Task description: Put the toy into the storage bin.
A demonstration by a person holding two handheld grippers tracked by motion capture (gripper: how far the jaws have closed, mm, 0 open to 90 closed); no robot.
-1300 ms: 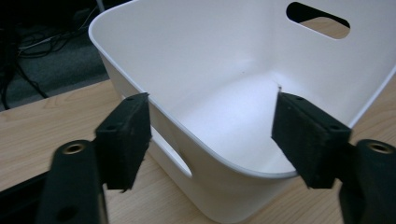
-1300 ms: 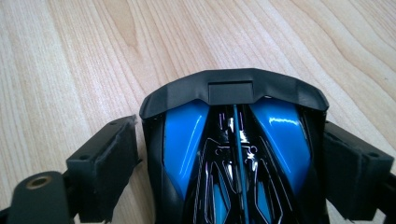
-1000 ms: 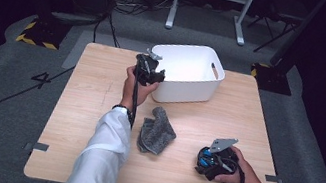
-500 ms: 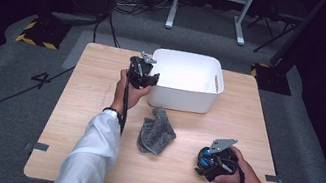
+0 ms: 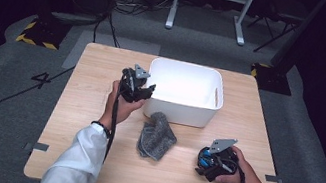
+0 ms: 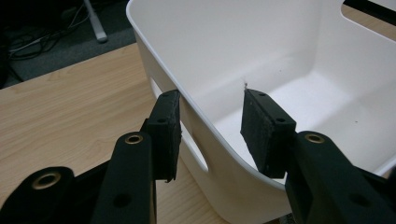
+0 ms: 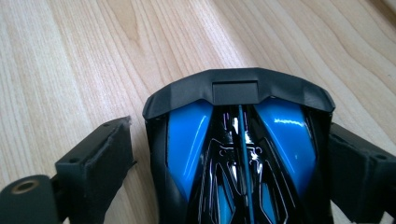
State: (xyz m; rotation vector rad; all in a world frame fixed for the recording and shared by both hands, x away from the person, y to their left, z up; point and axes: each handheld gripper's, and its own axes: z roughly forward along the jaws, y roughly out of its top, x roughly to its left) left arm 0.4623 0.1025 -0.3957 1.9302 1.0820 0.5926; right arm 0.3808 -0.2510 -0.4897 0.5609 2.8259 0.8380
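Observation:
My left gripper (image 5: 149, 90) (image 6: 210, 100) stands at the near left corner of the white bin (image 5: 183, 111) (image 6: 233, 46). It is shut on the bin's wall, one pad (image 6: 169, 133) outside and the other inside; its jaws closed within the last second. A grey knitted cloth (image 5: 157, 136) lies in front of the bin. My right gripper (image 5: 202, 162) (image 7: 233, 126) rests at the front right around a glossy blue and black object (image 7: 233, 158) (image 5: 204, 154). Its jaws have just been closing, and a thin gap shows at the left pad (image 7: 105, 156).
The wooden table (image 5: 89, 94) has bare room at its left and front left. The person's sleeves come in from the bottom edge. On the floor behind are cables, a white stand's legs (image 5: 206, 8) and a yellow-black striped base (image 5: 36, 33).
The bin, first turned at an angle, has been squared up and pulled toward the person with the left gripper on its wall. The right hand stayed where it was.

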